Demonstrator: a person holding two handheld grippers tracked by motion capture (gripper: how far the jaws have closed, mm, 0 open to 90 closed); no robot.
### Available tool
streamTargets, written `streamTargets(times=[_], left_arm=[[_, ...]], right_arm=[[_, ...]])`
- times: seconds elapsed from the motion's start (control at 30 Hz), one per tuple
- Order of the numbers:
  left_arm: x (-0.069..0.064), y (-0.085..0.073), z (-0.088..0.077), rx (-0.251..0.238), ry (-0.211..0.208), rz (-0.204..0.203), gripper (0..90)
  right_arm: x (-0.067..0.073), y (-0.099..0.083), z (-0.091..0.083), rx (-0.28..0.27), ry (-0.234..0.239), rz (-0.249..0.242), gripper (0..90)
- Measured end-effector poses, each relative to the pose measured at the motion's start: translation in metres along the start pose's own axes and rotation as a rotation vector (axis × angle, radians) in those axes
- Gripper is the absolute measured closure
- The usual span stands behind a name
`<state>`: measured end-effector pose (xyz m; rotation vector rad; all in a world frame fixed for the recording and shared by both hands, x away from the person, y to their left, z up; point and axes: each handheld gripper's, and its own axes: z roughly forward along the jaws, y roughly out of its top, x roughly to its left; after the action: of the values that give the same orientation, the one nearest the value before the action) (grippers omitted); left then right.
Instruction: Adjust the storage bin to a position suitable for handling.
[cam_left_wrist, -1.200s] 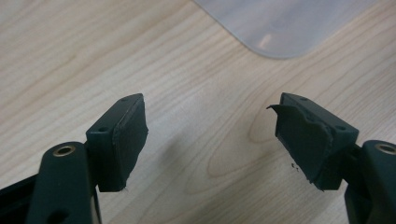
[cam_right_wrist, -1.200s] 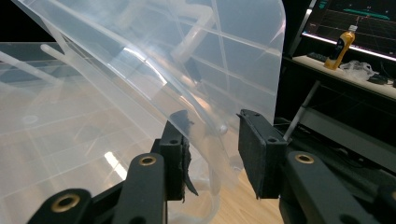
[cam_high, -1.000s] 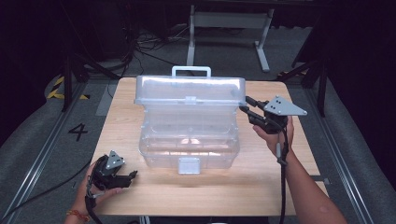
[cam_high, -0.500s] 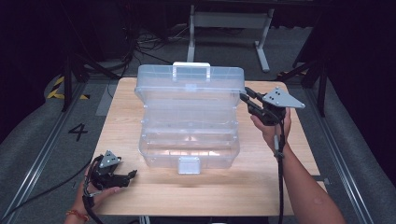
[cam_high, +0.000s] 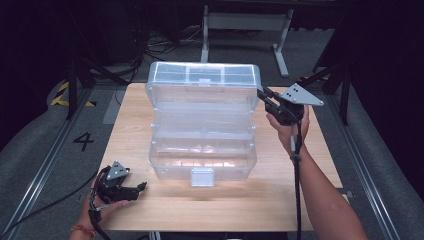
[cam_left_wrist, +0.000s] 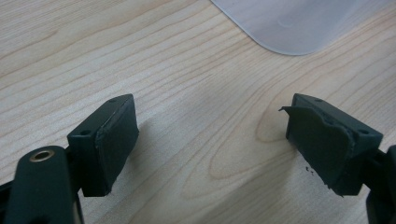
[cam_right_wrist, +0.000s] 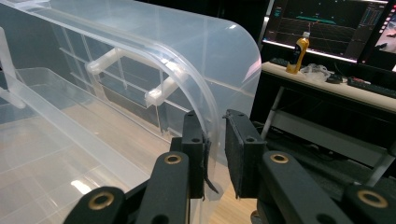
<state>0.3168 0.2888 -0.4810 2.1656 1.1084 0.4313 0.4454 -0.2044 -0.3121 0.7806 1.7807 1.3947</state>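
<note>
A clear plastic tool box (cam_high: 202, 167) stands in the middle of the wooden table (cam_high: 285, 200), its white latch at the front. Its lid (cam_high: 202, 75) is raised nearly upright at the back, and tiered inner trays (cam_high: 202, 122) are spread out below it. My right gripper (cam_high: 262, 95) holds the lid's right edge; its jaws have just been closing with the lid rim (cam_right_wrist: 205, 107) between the pads (cam_right_wrist: 215, 140). At the table's front left corner my left gripper (cam_high: 141, 187) rests low over the bare wood, open (cam_left_wrist: 210, 140) with nothing between its fingers.
A rounded corner of the box base (cam_left_wrist: 289, 28) lies just ahead of the left gripper. Behind the table are a metal stand (cam_high: 245, 22) and floor cables. Beyond the lid, a desk with monitors and a yellow bottle (cam_right_wrist: 299, 53).
The lid has swung up and back to nearly upright, drawing the trays apart. My right hand rose and moved away with it. The left gripper stayed put.
</note>
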Motion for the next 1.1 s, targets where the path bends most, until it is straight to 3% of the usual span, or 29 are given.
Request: streamTargets(times=[0.4,0.7,1.1], left_arm=[[0.000,0.000,0.000,0.000,0.000,-0.003,17.3],[0.000,0.000,0.000,-0.001,0.002,0.000,17.3],[0.000,0.000,0.000,0.001,-0.001,-0.002,17.3]], right_arm=[[-0.007,0.007,0.015,0.013,-0.037,-0.006,81.8],[-0.012,0.009,0.025,0.018,-0.048,0.017,83.4],[-0.020,0.013,0.035,0.035,-0.029,0.047,83.5]])
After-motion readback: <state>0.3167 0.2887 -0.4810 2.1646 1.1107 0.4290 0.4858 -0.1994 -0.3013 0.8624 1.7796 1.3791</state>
